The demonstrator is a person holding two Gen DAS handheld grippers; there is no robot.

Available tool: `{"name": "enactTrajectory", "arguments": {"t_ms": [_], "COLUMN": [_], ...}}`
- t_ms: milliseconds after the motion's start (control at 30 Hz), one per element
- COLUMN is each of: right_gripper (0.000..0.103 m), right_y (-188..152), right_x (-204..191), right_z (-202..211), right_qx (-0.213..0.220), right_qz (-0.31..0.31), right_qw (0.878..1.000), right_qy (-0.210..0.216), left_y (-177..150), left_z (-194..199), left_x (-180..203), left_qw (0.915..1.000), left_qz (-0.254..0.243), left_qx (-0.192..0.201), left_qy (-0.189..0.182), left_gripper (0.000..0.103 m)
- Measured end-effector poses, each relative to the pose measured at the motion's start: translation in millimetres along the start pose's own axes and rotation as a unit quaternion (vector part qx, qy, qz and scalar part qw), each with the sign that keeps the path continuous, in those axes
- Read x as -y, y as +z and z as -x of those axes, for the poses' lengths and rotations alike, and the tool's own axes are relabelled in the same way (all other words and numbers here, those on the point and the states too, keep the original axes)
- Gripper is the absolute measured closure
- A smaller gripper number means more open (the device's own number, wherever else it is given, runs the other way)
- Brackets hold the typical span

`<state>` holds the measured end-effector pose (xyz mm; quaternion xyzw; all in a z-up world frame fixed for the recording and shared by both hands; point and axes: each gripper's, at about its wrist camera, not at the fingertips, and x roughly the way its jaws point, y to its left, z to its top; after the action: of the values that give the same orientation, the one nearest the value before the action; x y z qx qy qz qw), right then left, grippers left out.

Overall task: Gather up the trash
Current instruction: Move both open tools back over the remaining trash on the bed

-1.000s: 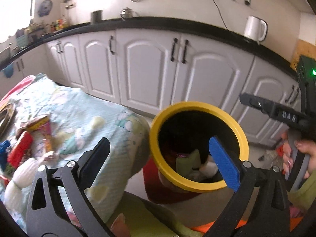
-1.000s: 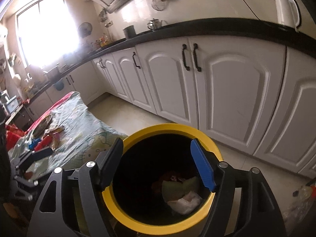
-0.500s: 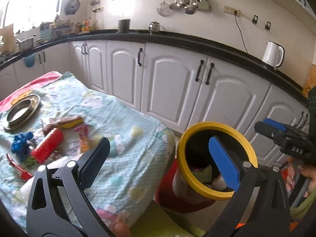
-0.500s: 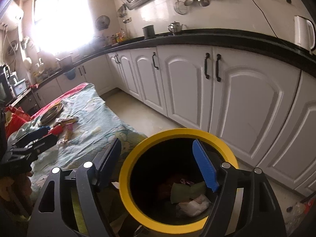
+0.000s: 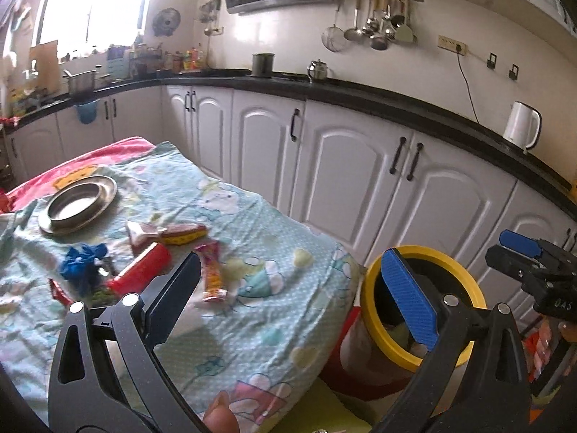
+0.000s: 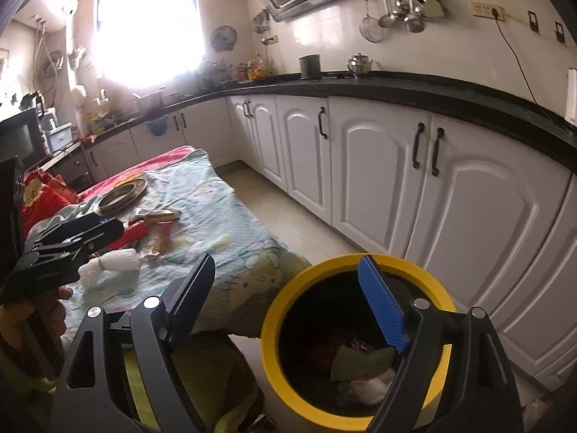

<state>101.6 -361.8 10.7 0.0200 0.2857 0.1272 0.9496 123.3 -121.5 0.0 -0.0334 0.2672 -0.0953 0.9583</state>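
Two grippers show, both empty. The left gripper (image 5: 288, 288) stands wide open over the table's (image 5: 274, 339) near edge. The right gripper (image 6: 288, 299) has just been spreading its jaws and is open too, nothing between them, hanging above the one bin (image 6: 270, 328), which stands on the floor just beside the table's corner. In the bin lie a green scrap and white paper (image 6: 368, 384).

On the table's cloth I count one metal plate (image 5: 77, 204), one blue crumpled scrap (image 5: 81, 263), one red tube (image 5: 142, 270), one pink-and-yellow wrapper (image 5: 212, 270), one yellow-and-red wrapper (image 5: 180, 234) and one small red wrapper (image 5: 59, 292). One white wad (image 6: 111, 263) lies near the left gripper.
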Motion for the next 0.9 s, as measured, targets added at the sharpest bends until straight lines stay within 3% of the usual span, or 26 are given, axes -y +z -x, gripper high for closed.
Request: {"name": "enactTrajectory", "arguments": {"t_ms": [900], "right_gripper": [0.021], "right_y": [28.1], "right_x": [-113.2], "right_z": [-19.4], "right_qx": [-0.007], "right_qz": [0.074], "right_qw": [0.993], "right_qy": [0.095], "left_y": [9.1], "left_z": [41.3], "left_x": [-66.2], "left_qw": [0.9934], "left_qz": [0.038], "left_qx": [0.069], "left_qy": [0.084], "left_gripper": [0.011]}}
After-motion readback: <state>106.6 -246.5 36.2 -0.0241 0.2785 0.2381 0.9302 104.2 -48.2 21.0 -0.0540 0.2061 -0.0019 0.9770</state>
